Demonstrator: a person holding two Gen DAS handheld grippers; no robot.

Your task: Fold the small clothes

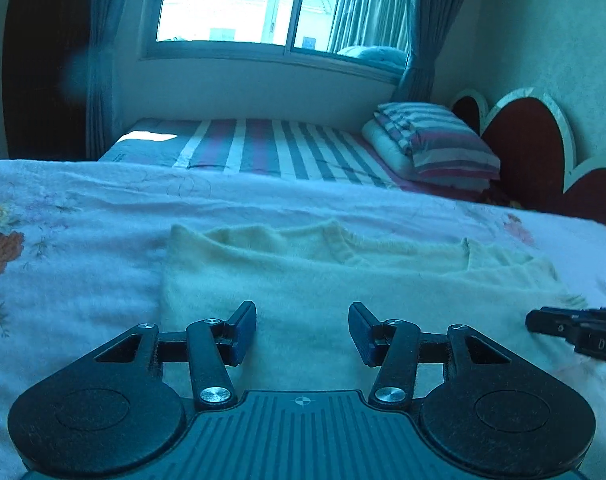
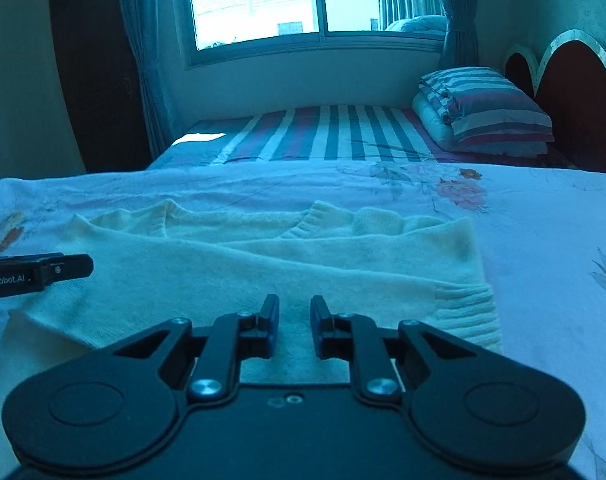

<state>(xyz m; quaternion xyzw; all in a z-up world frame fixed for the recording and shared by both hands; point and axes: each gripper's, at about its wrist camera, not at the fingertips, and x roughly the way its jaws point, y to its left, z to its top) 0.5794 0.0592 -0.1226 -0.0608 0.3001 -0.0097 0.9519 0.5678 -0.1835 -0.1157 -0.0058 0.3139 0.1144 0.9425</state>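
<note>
Hovering over a cream sweater, both claws released

Lying flat on a floral blanket [image 1: 63,280], the cream sweater [image 1: 303,280] is spread across the bed w/ its neckline toward the window [image 1: 243,0] and its hem toward the cameras. Far left, in the left wrist view, orange flowers are printed on the blanket, just beside the sweater's edge. The left claw [image 1: 302,330] sits low over the sweater's near part, jaws wide apart, nothing between them but knit fabric below; can't tell if the pads touch it. Further right in that view, the tip of the right claw pokes in from the edge, over the sweater's right side.

Right wrist view: the left claw's finger [image 2: 59,268] enters from the left edge, over the sweater's [image 2: 263,264] left side. The right claw [image 2: 295,320] is near the hem, centre-right, jaws parted by a narrow gap, gripping nothing. A folded sleeve lies across the sweater's front, its ribbed cuff [image 2: 467,312] just right of the claw, at the garment's right edge. Beyond the blanket: a striped sheet [image 2: 335,132], then at the far right a striped pillow [image 2: 487,108] on a folded white quilt, next to a red heart-shaped headboard [image 2: 575,96]. Curtains hang on both sides of the window.
</note>
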